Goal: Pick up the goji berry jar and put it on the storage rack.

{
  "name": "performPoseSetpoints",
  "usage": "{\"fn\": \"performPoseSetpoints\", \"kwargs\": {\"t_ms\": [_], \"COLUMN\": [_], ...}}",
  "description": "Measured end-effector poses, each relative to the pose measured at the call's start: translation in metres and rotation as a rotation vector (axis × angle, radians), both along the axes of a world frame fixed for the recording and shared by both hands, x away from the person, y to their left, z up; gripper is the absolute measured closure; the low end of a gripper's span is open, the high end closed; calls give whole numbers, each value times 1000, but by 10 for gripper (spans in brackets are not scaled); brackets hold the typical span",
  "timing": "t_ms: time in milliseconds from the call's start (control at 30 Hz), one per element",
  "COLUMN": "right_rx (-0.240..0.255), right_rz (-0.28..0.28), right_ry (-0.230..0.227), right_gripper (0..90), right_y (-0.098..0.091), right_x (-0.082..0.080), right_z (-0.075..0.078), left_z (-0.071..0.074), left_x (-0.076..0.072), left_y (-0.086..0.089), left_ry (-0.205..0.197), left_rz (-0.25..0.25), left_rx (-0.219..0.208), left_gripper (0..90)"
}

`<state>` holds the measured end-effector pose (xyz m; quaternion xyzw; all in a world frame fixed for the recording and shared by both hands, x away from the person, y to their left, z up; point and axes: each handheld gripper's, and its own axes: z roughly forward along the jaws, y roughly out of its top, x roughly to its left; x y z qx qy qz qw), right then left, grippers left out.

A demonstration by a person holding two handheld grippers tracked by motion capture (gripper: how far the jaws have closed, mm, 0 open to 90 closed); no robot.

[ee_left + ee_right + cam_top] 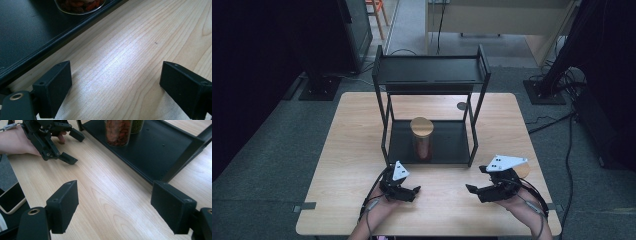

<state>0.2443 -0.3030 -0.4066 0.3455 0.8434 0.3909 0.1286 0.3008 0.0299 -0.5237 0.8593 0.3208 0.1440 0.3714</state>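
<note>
A glass jar with a wooden lid and reddish contents stands on the bottom shelf of a black two-tier rack in the middle of the table. In the right gripper view the jar has a second jar with green contents behind it. My left gripper rests open on the wood just in front of the rack's left leg, and bare wood lies between its jaws. My right gripper is open too, low over the table near the rack's right front leg, holding nothing. It looks across at the left gripper.
The wooden table has free room left and right of the rack. A phone lies at the near edge beside the person. A small grey disc sits on the table behind the rack. Cables run over the floor at right.
</note>
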Motion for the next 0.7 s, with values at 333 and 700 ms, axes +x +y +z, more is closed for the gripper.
{"fn": "performPoseSetpoints", "kwargs": {"t_ms": [333,700], "right_rx": [4,6], "right_rz": [1,10], "right_ry": [-14,-20], "right_gripper": [222,222], "right_y": [-11,-21], "right_x": [-4,-8], "right_z": [8,15], "left_z": [0,0], "left_x": [0,0], "left_y": [0,0], "left_ry": [0,0], "left_rz": [0,0], "left_rx": [0,0], "left_gripper": [110,110]}}
